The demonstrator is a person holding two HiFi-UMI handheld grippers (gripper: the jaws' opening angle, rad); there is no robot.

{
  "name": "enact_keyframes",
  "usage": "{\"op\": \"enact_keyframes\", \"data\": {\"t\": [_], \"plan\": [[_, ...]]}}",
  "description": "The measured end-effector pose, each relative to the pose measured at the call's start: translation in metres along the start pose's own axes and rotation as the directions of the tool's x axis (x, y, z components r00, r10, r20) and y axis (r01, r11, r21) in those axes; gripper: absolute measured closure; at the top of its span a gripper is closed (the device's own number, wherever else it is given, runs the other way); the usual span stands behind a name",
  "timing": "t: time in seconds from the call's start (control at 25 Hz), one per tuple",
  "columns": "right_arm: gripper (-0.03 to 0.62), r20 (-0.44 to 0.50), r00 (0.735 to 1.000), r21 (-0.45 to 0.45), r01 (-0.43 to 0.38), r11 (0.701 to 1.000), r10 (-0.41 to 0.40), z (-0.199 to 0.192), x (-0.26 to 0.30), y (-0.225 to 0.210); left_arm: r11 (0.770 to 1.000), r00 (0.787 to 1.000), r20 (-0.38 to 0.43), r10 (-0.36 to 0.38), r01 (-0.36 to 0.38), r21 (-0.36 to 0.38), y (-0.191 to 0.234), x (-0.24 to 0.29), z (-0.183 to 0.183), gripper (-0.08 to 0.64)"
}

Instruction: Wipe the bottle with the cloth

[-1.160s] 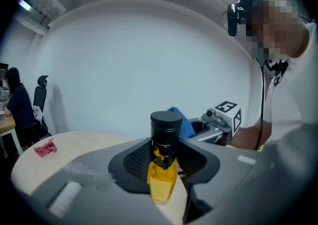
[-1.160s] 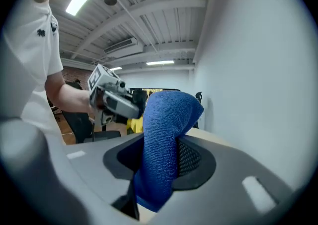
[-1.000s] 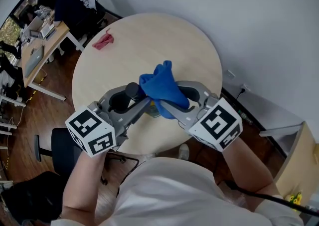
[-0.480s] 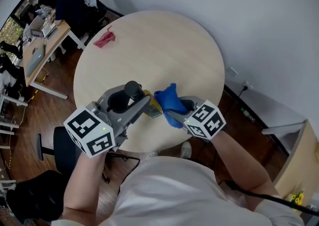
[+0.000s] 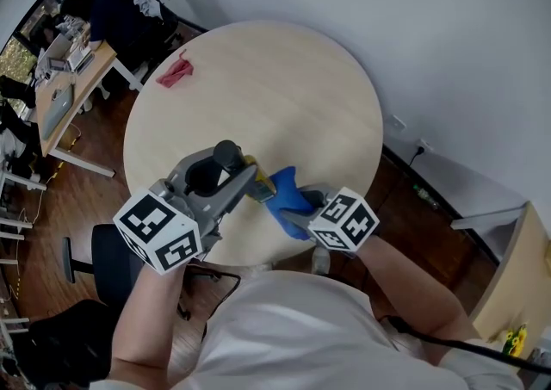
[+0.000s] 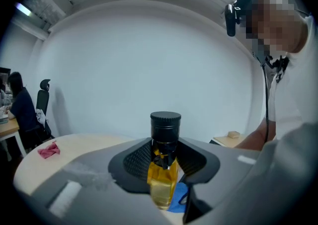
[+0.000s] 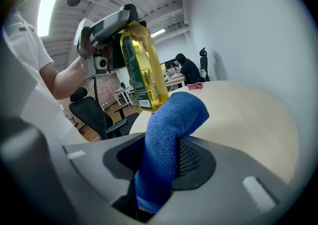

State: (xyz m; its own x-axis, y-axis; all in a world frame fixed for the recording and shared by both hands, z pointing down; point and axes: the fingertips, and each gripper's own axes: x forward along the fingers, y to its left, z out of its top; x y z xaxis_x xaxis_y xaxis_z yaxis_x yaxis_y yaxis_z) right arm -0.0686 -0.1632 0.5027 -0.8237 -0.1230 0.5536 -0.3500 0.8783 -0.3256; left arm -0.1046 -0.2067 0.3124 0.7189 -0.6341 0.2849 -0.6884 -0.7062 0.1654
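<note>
**While one pair of jaws is clamping the bottle, the other is bringing the cloth to its base**

As the left gripper (image 6: 164,155) is closing its two jaws on the bottle (image 6: 162,184), the pads are pinching the glass just under the black cap (image 6: 165,125), with only the bottle's width between them. The right gripper (image 7: 161,162) is squeezing a blue cloth (image 7: 166,139) between nearly closed jaws. A thick fold is sticking out past the jaw tips and bending over toward the bottle's lower end, where it appears to be touching.

The left gripper view is showing the bottle upright, with yellow liquid and a sliver of blue by its base, but little of the contact. The right gripper view is giving the bottle's whole height, its label and the cloth meeting its bottom edge. There it looks lifted clear of the tabletop, though that is hard to confirm. The head view is hiding most of the bottle under the left gripper. It alone is showing both grippers meeting over the near edge of the round table (image 5: 284,87), with their marker cubes (image 5: 159,231) hanging out past the rim.

Far and to the right of the grippers, the tabletop is lying bare. A small red rag (image 5: 176,71) is sitting well apart near the far left edge. An office chair (image 7: 92,112) is standing off the table's near left side. Beyond the far left edge, a person (image 5: 103,9) is sitting at a desk (image 5: 73,78).
</note>
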Motion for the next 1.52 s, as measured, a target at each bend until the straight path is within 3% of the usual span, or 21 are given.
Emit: {"op": "enact_keyframes", "data": {"t": [0.48,0.92,1.32,1.52], "plan": [[0.434,-0.01,0.999,0.001,-0.042,0.999,0.042,-0.033,-0.044,0.037,0.999,0.999,-0.021,0.027,-0.026,0.029,0.006,0.023,-0.029,0.407],[0.434,0.037,0.993,0.153,0.102,0.983,-0.109,-0.076,-0.124,0.011,0.987,0.987,-0.06,0.147,-0.143,0.072,0.045,0.074,-0.122,0.407],[0.434,0.009,0.981,0.169,0.188,0.967,-0.192,-0.099,-0.177,-0.011,0.96,0.958,-0.075,0.276,-0.272,0.059,0.076,0.106,-0.187,0.405],[0.434,0.018,0.984,0.148,0.172,0.974,-0.176,-0.102,-0.186,-0.015,0.948,0.947,-0.063,0.316,-0.313,0.056,0.079,0.109,-0.187,0.401]]}}
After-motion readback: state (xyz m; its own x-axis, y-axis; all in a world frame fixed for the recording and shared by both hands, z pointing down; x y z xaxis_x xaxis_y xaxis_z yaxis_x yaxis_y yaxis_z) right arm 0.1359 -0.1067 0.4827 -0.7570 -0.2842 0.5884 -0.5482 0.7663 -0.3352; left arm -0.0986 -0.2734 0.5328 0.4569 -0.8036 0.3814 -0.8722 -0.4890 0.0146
